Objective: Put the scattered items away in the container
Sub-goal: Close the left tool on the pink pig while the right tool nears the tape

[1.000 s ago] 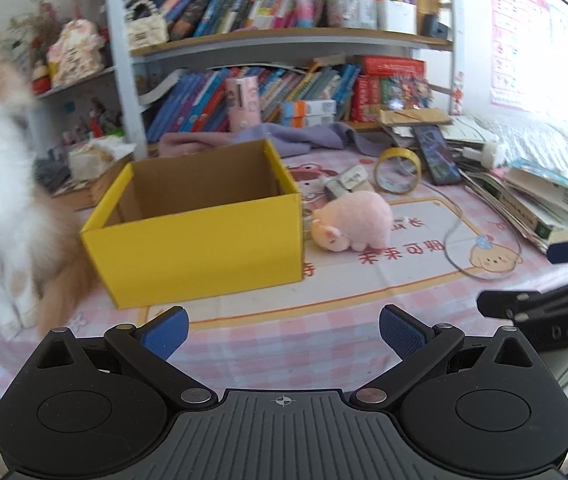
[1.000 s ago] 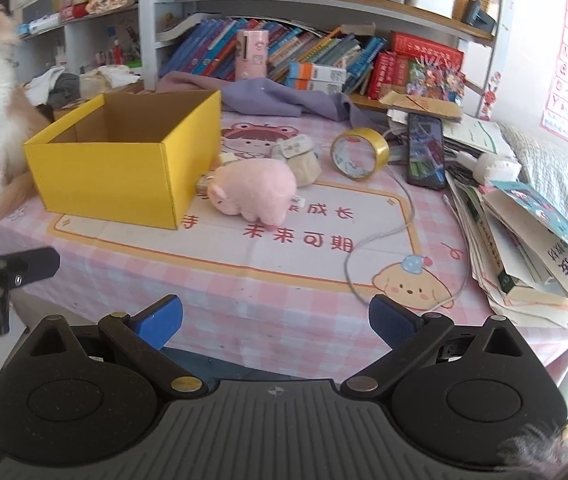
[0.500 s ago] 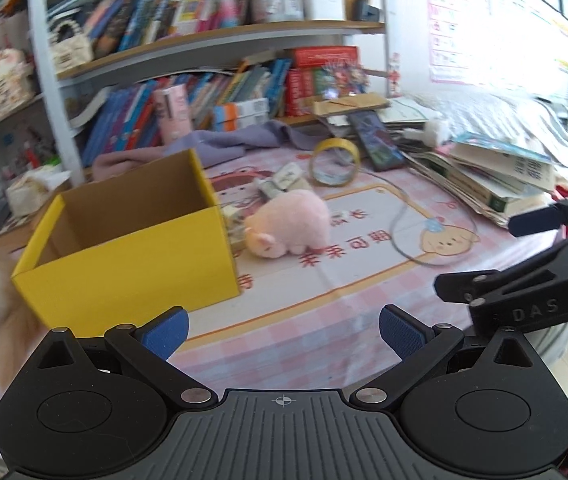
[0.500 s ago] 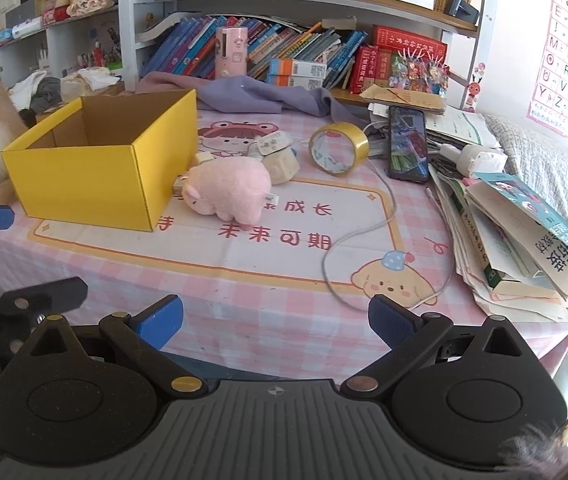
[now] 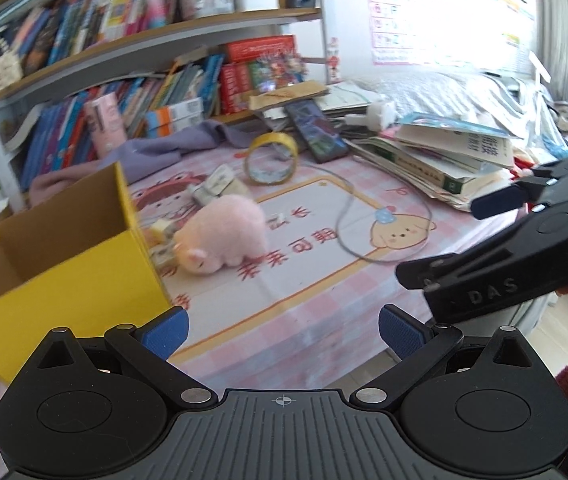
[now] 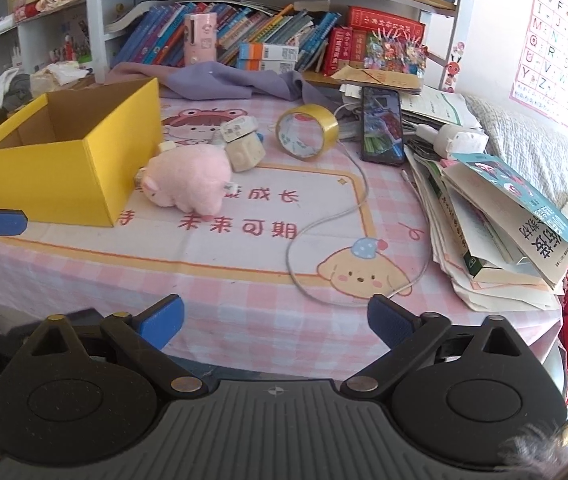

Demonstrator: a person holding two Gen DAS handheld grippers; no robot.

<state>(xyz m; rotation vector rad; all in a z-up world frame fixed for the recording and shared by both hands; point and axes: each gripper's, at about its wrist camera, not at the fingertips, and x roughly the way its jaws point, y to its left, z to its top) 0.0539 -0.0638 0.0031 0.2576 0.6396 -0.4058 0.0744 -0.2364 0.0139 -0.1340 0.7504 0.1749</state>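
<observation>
Task barely begun, by the look of it. The yellow box (image 6: 83,152) stands open at the left of the surface (image 6: 243,304); the part of its inside that shows is bare cardboard, nothing in it that I can see.

Items outside the box: pink plush pig (image 6: 187,184) lying just beside the box's right wall; a small cube-like block (image 6: 245,154) and a small labelled packet (image 6: 237,128) just behind the pig; a roll of yellow tape (image 6: 308,131) standing on edge further back; a pale cable (image 6: 348,216) looping across the mat. All of these are judged to need moving.

Left gripper (image 5: 281,330): jaws spread, nothing between them, over the near edge. Right gripper (image 6: 275,318): jaws wide but closing, nothing between them.

Surface: pink checked cloth with a cartoon mat. Phone (image 6: 382,124) and a slumped stack of books (image 6: 496,216) at right. Behind: a purple cloth (image 6: 235,82), crowded bookshelves (image 6: 267,8), an alphabet poster (image 6: 556,36) on the wall.
</observation>
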